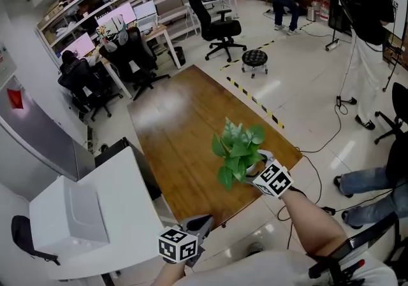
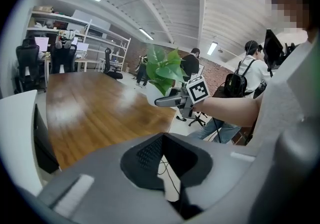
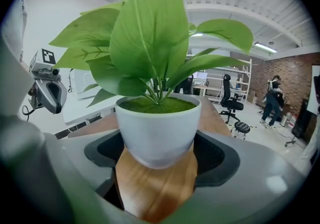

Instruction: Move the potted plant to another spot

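The right tongs (image 3: pixel 160 157) are clenched on the white pot (image 3: pixel 158 128) of the plant (image 3: pixel 150 53), with the pot sitting between them and the leaves rising above. The wooden worktop (image 1: pixel 182 125) shows beneath them, and the pot seems to be held clear of it, though the curved view makes that hard to judge. The left tongs (image 2: pixel 165 163) stand released with nothing between them, well off to the left of the right tongs, by the worktop's near edge
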Motion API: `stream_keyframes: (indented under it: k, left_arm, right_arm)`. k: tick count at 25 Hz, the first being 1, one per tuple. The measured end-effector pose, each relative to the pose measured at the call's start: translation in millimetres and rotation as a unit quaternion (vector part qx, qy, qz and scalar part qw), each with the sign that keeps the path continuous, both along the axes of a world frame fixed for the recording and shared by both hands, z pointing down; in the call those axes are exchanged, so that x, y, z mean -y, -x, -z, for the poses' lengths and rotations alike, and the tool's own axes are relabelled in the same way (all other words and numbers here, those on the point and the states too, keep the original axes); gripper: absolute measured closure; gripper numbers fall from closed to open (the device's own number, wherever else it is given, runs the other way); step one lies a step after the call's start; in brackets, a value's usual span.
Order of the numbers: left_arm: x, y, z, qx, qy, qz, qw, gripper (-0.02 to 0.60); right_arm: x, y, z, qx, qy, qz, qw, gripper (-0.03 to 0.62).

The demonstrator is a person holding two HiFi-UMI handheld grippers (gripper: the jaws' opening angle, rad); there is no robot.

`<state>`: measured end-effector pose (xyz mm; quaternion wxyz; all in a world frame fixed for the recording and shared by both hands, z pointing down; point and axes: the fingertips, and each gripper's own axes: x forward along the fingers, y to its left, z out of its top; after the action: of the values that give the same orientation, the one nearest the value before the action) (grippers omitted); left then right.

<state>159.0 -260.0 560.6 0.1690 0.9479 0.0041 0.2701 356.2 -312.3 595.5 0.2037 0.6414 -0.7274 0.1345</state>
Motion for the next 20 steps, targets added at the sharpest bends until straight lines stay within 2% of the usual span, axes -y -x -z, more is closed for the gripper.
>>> stream_keyframes:
  k: [7,11,20]
  left_arm:
    - [-6,-46,-8,0.007,0.007,-0.019,0.9998,0.581]
    - [-3,-67,-14,0.004,0.029,-0.026,0.9992,0.581]
    - [5,-97,-27,0.009,0.034,-0.044,0.9984,0.581]
  right_arm:
    - [-16,-51,-14,0.008,0.008,-0.023,1.0,0.158]
    - [-17,-75,-26,0.009,0.012,-0.035,0.999,0.158]
    - [-27,-110,-53,0.019,0.028,-0.064,0.997,0.158]
